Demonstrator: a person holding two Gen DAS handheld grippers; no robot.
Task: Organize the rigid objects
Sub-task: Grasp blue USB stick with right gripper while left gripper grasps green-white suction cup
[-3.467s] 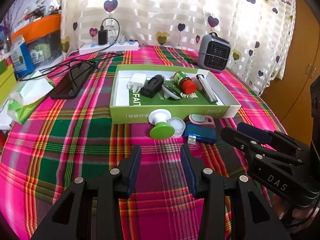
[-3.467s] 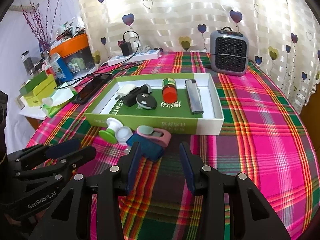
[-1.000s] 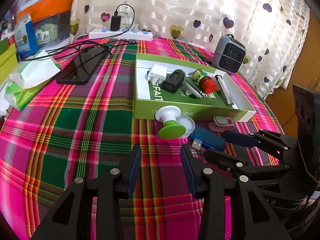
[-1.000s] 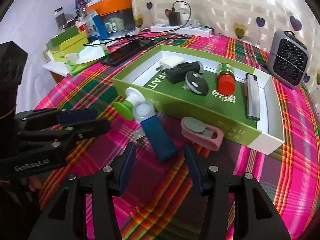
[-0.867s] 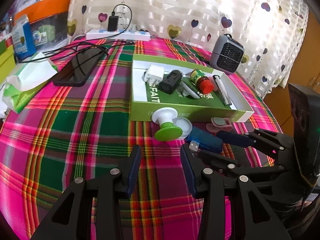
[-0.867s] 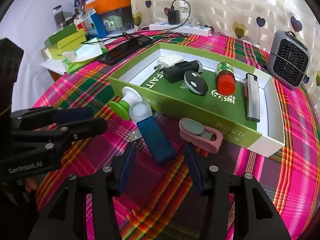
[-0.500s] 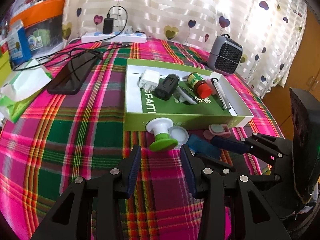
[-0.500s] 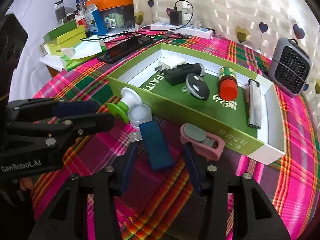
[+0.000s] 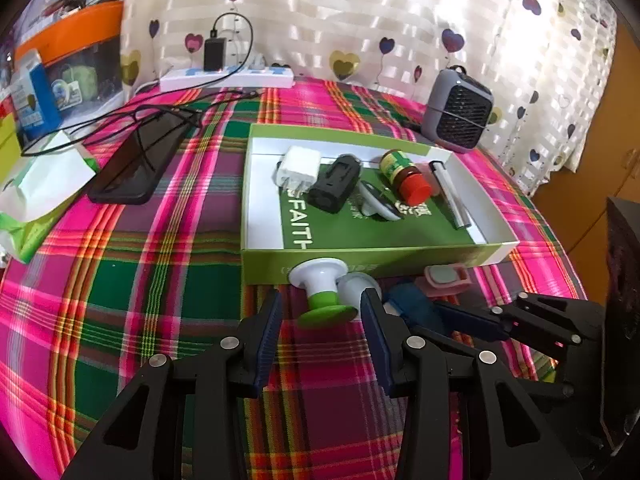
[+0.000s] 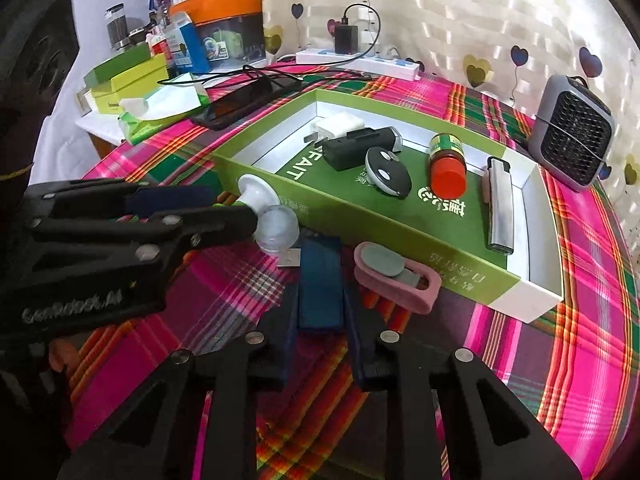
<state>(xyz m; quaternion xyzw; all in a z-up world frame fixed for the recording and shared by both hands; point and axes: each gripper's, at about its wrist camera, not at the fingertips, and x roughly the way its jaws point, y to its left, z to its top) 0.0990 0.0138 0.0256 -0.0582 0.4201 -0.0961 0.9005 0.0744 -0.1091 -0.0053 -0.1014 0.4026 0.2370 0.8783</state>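
Currently the right gripper (image 10: 320, 320) is closing on the blue USB flash drive (image 10: 320, 280), its jaws flanking the rear half of the stiff, light, smooth casing, which lies on the plaid-covered desk (image 10: 540, 380) directly ahead. Grasp across the flat long sides. The left gripper (image 9: 322, 316) stands apart, empty, just short of the green-and-white suction cup (image 9: 322, 292).

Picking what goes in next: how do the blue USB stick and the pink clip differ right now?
The blue USB stick lies between the right gripper jaws, which are closing on it; the pink clip lies free. The stick is a flat bar; the clip is looped, with a grey pad. Both lie outside the green tray.
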